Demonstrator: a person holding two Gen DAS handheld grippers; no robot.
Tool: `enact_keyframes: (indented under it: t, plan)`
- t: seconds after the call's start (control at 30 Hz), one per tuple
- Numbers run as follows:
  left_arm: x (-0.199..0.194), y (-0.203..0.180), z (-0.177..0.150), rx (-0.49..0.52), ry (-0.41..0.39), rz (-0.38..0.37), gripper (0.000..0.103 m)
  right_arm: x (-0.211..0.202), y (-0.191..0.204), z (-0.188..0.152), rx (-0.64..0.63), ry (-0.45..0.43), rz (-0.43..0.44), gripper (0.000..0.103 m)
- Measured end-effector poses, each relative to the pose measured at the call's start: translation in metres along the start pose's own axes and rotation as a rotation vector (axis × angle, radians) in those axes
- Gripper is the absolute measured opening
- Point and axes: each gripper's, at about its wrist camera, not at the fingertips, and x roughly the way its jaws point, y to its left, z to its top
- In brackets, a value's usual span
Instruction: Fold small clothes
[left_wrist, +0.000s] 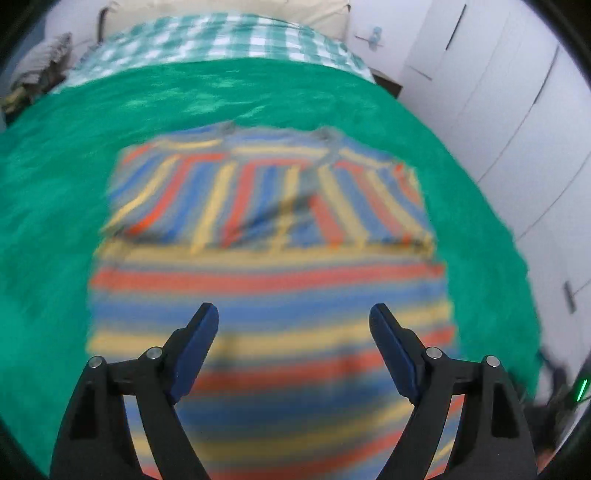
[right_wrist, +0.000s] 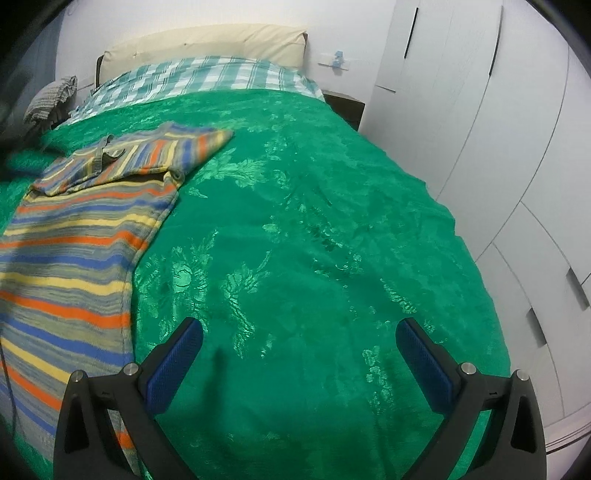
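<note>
A striped shirt in blue, orange, yellow and grey lies flat on the green bedspread, its sleeves folded across the chest at the far end. The left wrist view is motion-blurred. My left gripper hangs above the shirt's lower half, open, with nothing between its blue pads. In the right wrist view the same shirt lies at the left. My right gripper stands open over bare bedspread to the shirt's right, holding nothing.
A green-and-white checked sheet and a cream pillow lie at the head of the bed. White wardrobe doors run along the right side. A dark bedside table stands by the bed's far right corner.
</note>
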Motion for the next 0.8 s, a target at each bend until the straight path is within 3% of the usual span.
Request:
enact_keyframes:
  t: [0.17,0.27,0.33,0.47,0.57,0.63,0.8]
  plan:
    - [-0.058,0.074,-0.061,-0.062,-0.058,0.187,0.090,-0.003,0.007,0.001,-0.017,-0.010,0.031,0.102]
    - [-0.067,0.114,-0.068,-0.105,-0.100,0.275,0.095,-0.009,0.015,0.008,-0.010,0.001,0.130,0.102]
    - [-0.065,0.135,-0.072,-0.132,-0.122,0.315,0.096,-0.014,0.027,0.022,-0.001,0.013,0.264,0.102]
    - [-0.030,0.181,-0.092,-0.194,-0.121,0.406,0.096,-0.011,0.073,0.080,0.092,0.061,0.619,0.099]
    - [-0.015,0.202,-0.107,-0.284,-0.099,0.392,0.096,0.014,0.119,0.130,0.160,0.134,0.803,0.077]
    - [-0.016,0.205,-0.107,-0.301,-0.121,0.376,0.097,0.043,0.148,0.159,0.184,0.188,0.837,0.055]
    - [-0.009,0.207,-0.110,-0.284,-0.132,0.373,0.102,0.122,0.198,0.201,0.254,0.273,0.780,0.054]
